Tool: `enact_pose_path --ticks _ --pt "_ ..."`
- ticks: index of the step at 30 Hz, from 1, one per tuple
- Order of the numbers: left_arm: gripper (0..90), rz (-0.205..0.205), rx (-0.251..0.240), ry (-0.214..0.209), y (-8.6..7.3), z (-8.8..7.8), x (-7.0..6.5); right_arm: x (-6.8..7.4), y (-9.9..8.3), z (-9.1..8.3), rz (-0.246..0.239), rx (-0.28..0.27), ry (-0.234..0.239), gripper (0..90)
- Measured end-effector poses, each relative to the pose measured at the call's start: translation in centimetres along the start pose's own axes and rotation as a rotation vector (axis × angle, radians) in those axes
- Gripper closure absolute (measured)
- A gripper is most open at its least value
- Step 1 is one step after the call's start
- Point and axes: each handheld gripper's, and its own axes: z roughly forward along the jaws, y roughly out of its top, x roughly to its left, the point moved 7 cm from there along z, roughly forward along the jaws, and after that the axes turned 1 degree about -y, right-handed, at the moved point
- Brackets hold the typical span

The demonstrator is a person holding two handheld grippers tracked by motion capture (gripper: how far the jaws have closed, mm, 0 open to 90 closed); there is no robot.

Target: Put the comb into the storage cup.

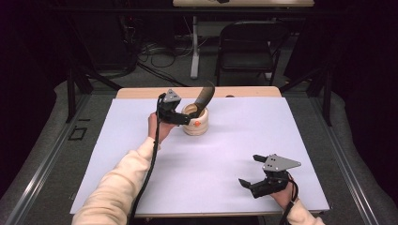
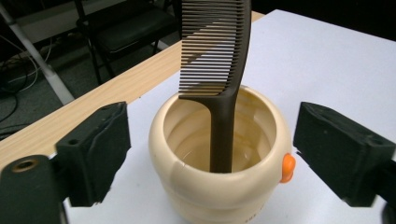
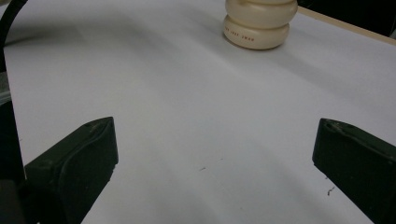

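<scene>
cup (image 2: 219, 186): glossy cream, smooth, looks ceramic
comb (image 2: 217, 60): dark matt plastic
sheet (image 1: 234, 154): white, matt
table edge (image 1: 141, 93): pale wood

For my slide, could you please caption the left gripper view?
Dark comb standing in a cream cup, framed by the open left gripper.

The cream cup (image 3: 260, 23), ahead of the right gripper (image 3: 215, 154), bears small red lettering along its base ring; the characters are too small to read.
</scene>
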Motion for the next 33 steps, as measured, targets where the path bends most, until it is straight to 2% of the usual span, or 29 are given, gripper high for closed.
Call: enact_pose_path --ticks 5,10,17,33 --pt "5.9 0.023 0.044 -0.006 -0.3 -0.6 -0.3 0.0 0.0 0.0 0.001 0.001 0.001 0.0" --pt "2.6 0.032 0.062 -0.003 -0.7 -1.4 -0.6 0.0 0.0 0.0 0.001 -0.001 0.001 0.0" --pt "0.7 0.049 0.067 0.005 -1.3 -2.8 -0.9 0.0 0.0 0.0 0.001 0.001 0.001 0.0" --pt "0.4 0.052 0.068 0.013 -3.2 -5.5 -1.2 0.0 0.0 0.0 0.002 0.0 0.0 0.0"
